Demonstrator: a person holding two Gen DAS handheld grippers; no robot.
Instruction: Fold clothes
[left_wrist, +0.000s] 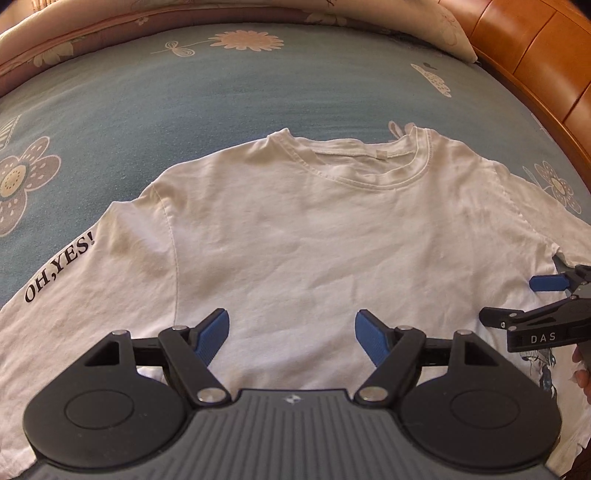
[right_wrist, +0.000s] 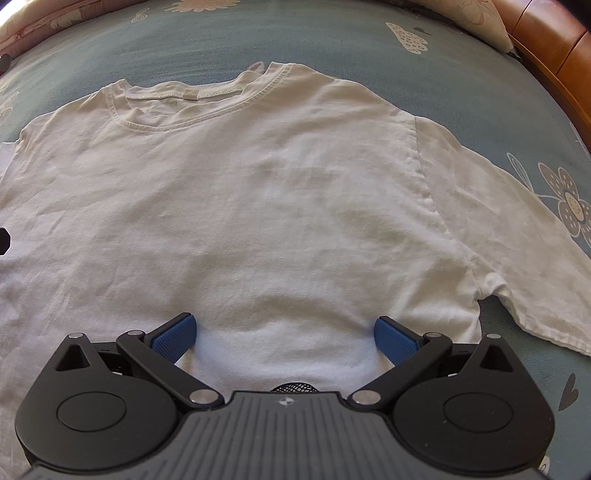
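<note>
Fingers first: on our left gripper the blue pads stand wide apart with nothing between them, only white cloth lying below. Same story on our right gripper: jaws spread, no fabric pinched, tips hanging low over the lower body of the shirt.

And there's our garment, the white T-shirt, spread face up and fairly flat, collar away from us, both sleeves splayed out to the sides. The left sleeve carries black lettering, "OH,YES!". The right sleeve runs off toward the edge of the view. Laid out like this, we'd say it is ready for a first fold, and both grippers seem poised side by side over the lower half to pick a hold; no fold shows yet.

In the left wrist view our right gripper peeks in at the far right, just beside a printed graphic on the shirt.

Further out, the shirt rests on a blue bedsheet patterned with flowers. A pale floral quilt is bunched along the far edge, and a brown padded headboard curves along the right.
</note>
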